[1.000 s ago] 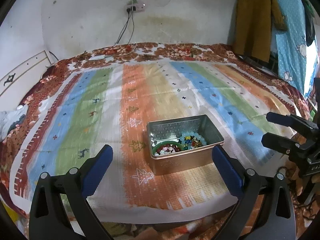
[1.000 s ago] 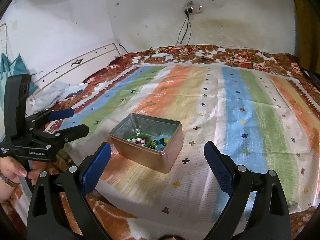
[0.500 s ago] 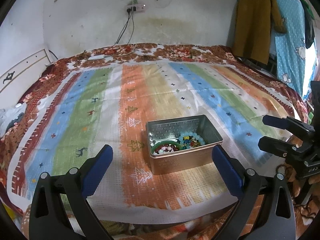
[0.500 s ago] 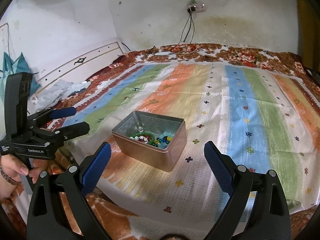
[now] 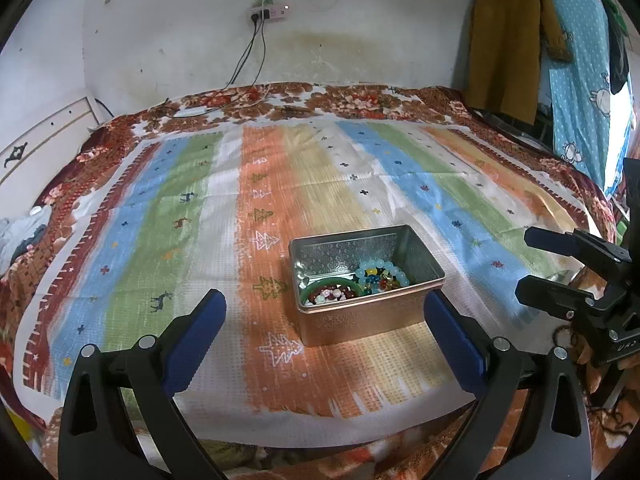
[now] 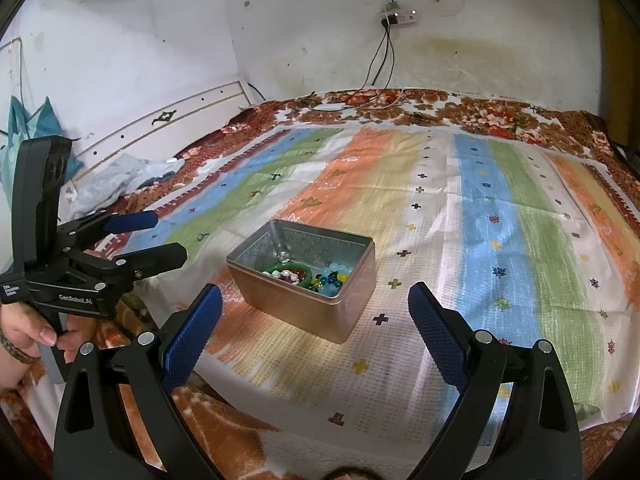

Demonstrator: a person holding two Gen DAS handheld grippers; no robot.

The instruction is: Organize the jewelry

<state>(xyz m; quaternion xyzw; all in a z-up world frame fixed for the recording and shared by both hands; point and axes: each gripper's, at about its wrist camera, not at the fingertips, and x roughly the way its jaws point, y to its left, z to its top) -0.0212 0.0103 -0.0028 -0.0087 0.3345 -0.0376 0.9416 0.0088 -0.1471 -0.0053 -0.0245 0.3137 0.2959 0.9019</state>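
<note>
An open metal tin (image 5: 362, 322) stands on a striped bedspread near the bed's front edge; it also shows in the right wrist view (image 6: 320, 312). Inside lie a green bangle (image 5: 316, 285), a pale blue bead bracelet (image 5: 384, 270) and mixed coloured beads (image 6: 330, 278). My left gripper (image 5: 325, 332) is open and empty, just short of the tin. My right gripper (image 6: 314, 328) is open and empty, in front of the tin. Each gripper shows from the side in the other's view: the right one (image 5: 532, 268), the left one (image 6: 166, 238).
The striped bedspread (image 5: 200, 240) covers a floral blanket (image 5: 320, 98). A wall socket with cables (image 5: 266, 10) is behind. Clothes (image 5: 508, 36) hang at the right. A white headboard (image 6: 160, 128) and crumpled cloth (image 6: 120, 178) lie at the left.
Both grippers have shifted slightly, so the tin sits a little differently in each view. Both stay open and empty.
</note>
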